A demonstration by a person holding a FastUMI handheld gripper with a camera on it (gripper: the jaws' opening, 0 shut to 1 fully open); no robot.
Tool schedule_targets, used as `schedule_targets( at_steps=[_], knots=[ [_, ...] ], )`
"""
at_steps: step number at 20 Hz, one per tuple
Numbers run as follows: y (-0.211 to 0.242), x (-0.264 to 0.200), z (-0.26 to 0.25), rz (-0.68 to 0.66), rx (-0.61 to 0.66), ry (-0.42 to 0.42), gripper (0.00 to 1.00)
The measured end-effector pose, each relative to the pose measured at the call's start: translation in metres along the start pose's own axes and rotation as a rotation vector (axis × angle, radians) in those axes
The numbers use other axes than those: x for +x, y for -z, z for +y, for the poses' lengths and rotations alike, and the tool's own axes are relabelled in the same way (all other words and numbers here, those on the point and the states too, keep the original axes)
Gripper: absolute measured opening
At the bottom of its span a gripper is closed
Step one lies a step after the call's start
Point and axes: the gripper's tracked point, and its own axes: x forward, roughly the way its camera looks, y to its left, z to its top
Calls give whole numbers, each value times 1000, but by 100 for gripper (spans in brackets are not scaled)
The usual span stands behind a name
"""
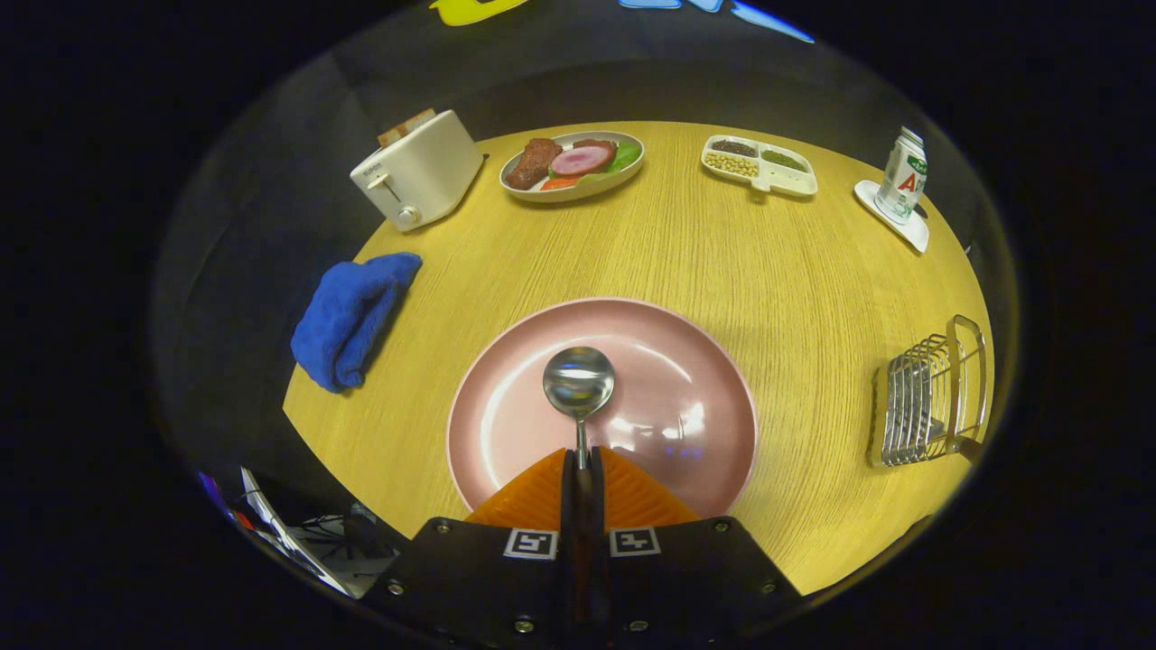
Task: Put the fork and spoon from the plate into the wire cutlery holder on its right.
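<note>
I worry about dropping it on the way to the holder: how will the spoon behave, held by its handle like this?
The spoon looks like polished metal, so probably stiff yet slippery. The hand-held gripper is shut on its thin handle, with the bowl out ahead, so it may pivot or droop if swung fast. It likely weighs little.
</note>
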Motion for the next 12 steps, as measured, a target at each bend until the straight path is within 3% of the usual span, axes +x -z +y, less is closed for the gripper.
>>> schedule_targets(
  at_steps=[7,12],
  knots=[
    [-46,-48,-9,-124,158,-64,7],
    [-77,-94,-42,-232,278,-73,7]
  ],
)
